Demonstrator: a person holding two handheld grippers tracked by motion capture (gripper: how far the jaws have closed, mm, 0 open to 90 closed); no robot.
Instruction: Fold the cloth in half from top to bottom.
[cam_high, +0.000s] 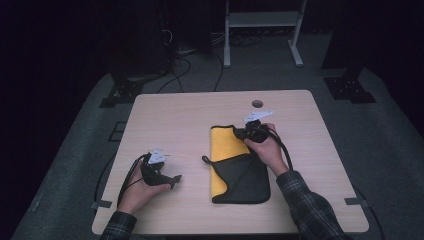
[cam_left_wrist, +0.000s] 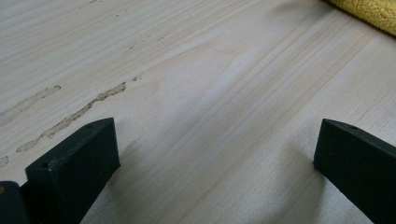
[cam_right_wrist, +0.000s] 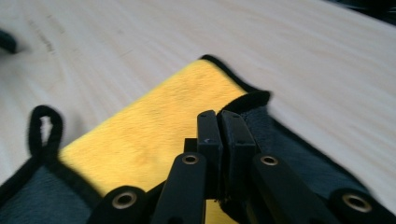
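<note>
A cloth, yellow (cam_high: 226, 149) on one face and dark grey on the other, lies right of the table's middle, its dark side folded over the near half. My right gripper (cam_high: 246, 133) is at the cloth's far right corner. In the right gripper view its jaws (cam_right_wrist: 218, 127) are pressed together on the black-trimmed corner of the cloth (cam_right_wrist: 159, 126), which curls up off the yellow face. A black hanging loop (cam_right_wrist: 44, 130) sticks out at the cloth's left edge. My left gripper (cam_high: 174, 180) rests low at the near left, open, with bare wood between its jaws (cam_left_wrist: 215, 158).
The wooden table (cam_high: 170, 115) has a round cable hole (cam_high: 257, 103) near its far edge. A yellow edge of the cloth (cam_left_wrist: 373, 11) shows at the top right of the left gripper view. Beyond the table are floor cables and a white stand (cam_high: 262, 20).
</note>
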